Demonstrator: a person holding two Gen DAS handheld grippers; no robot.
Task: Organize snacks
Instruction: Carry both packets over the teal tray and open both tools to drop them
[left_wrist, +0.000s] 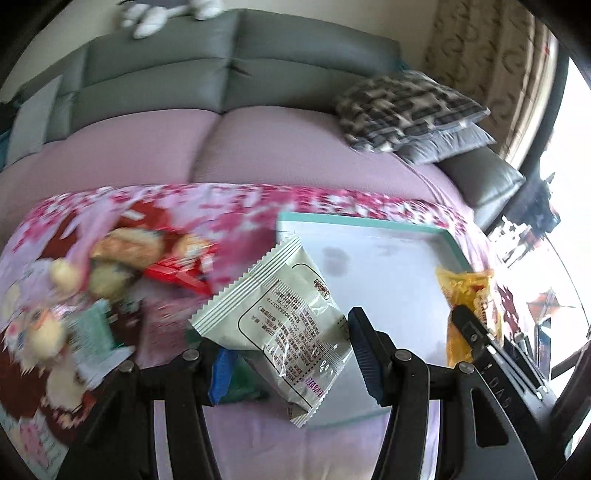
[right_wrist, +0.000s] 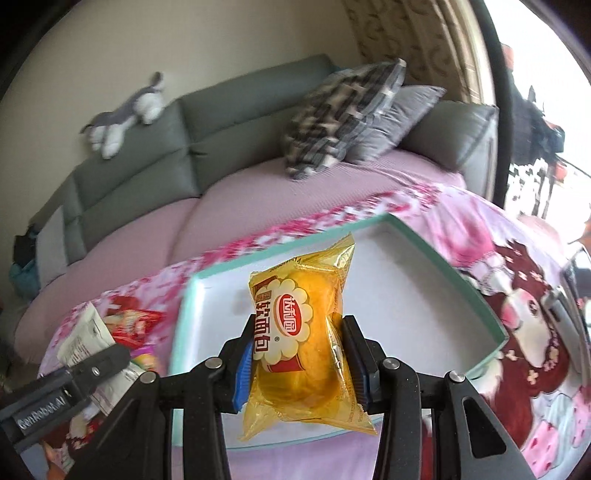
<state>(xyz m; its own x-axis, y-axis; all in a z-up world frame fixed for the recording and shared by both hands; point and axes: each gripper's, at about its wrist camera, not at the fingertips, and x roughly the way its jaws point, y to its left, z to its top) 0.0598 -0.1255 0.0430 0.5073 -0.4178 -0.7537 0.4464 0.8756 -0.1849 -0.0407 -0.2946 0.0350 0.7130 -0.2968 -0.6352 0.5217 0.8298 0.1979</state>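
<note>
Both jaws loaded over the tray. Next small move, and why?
Probably lower the right gripper and release the yellow bread packet into the teal-rimmed tray: the packet hangs over its bare white floor. The left gripper holds the silver packet at the tray's edge.

Daylight poured in from the window (right_wrist: 535, 110) at right, overexposed there. Motion blur smeared the snack pile (left_wrist: 74, 295); fisheye bending and dark vignettes framed both views.

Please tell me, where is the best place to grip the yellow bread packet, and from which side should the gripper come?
Probably across the puffed middle of the yellow bread packet, from its two long sides, as the right gripper does now. The crimped ends are thin and slippery; the bun inside gives the pads something firm.
</note>
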